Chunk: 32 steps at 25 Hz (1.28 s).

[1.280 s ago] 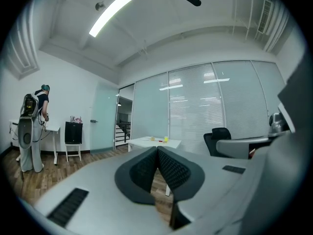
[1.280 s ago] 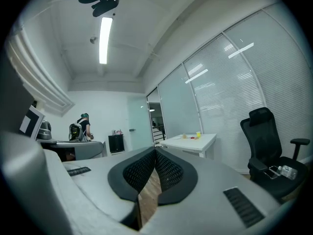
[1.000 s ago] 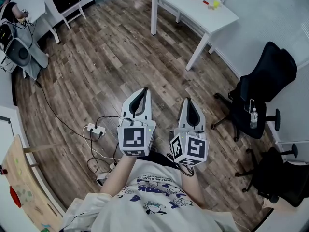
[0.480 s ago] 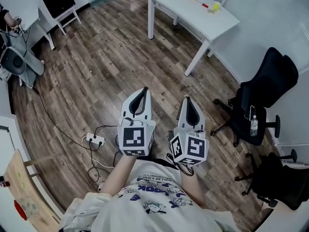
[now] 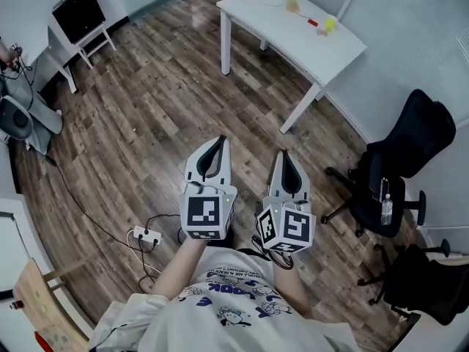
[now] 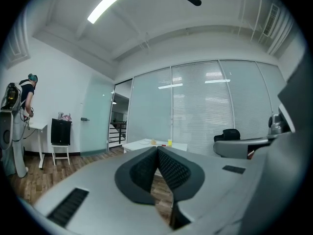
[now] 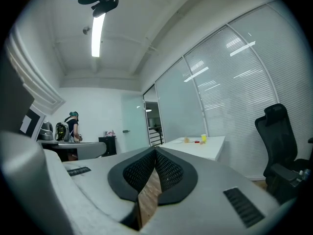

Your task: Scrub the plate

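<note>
Wood-plank floor point(image 5: 146, 101) lies under both tools, and the white worktop point(image 5: 315, 46) stands well apart from them at the far side of the room, with a black office chair point(image 5: 399, 149) off to the right. On that worktop the plate point(image 5: 272, 2) shows only as a faint pale round, near a tan lump point(image 5: 293, 6) and a small yellow thing point(image 5: 330, 24). Held level side by side, the left hand-held gripper point(image 5: 218, 139) and the right hand-held gripper point(image 5: 284, 155) each have their jaws pressed together on nothing.

Floor point(image 5: 146, 101): wood-grain planks, matt. Table point(image 5: 275, 22): smooth white top. Left gripper point(image 6: 157, 150) pads point(image 6: 172, 169): black, dimpled, possibly rubber.
</note>
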Motion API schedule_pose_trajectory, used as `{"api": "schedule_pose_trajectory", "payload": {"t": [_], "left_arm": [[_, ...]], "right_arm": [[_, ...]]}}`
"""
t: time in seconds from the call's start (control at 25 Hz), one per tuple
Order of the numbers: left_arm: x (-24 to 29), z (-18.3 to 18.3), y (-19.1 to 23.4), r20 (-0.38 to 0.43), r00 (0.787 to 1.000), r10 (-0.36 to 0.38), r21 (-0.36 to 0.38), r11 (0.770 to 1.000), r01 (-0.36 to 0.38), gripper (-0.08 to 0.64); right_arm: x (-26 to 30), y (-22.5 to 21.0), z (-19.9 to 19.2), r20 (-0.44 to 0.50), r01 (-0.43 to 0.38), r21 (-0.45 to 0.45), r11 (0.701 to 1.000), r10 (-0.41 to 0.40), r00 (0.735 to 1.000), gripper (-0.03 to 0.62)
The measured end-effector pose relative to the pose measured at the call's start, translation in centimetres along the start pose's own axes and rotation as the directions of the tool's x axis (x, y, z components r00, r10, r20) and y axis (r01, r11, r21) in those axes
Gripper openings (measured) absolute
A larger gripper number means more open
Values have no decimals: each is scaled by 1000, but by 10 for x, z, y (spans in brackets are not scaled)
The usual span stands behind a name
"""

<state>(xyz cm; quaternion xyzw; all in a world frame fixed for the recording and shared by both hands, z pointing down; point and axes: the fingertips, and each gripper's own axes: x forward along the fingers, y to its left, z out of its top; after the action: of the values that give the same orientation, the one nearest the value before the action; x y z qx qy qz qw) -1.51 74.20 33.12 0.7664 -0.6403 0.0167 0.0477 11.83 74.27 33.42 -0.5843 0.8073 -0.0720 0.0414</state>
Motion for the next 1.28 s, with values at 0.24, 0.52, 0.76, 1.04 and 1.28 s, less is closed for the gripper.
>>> {"api": "schedule_pose_trajectory", "payload": {"t": [0.24, 0.52, 0.76, 1.04, 1.28], "left_arm": [[45, 8, 30, 8, 1000, -9, 4, 1000, 9, 28], [73, -4, 55, -26, 1000, -4, -23, 1000, 3, 28], [97, -7, 63, -42, 999, 5, -32, 999, -6, 26], [141, 0, 78, -20, 999, 41, -31, 999, -41, 27], [188, 5, 86, -18, 998, 64, -37, 997, -65, 28]], "right_arm": [[55, 2, 2, 6, 10, -1, 1000, -10, 1000, -3], [84, -2, -4, -12, 31, -14, 999, -31, 999, -3], [112, -7, -6, -29, 24, -12, 1000, -25, 999, -3], [161, -18, -6, -36, -10, -20, 1000, 10, 999, -3], [211, -32, -2, -37, -29, -24, 999, 29, 999, -3]]}}
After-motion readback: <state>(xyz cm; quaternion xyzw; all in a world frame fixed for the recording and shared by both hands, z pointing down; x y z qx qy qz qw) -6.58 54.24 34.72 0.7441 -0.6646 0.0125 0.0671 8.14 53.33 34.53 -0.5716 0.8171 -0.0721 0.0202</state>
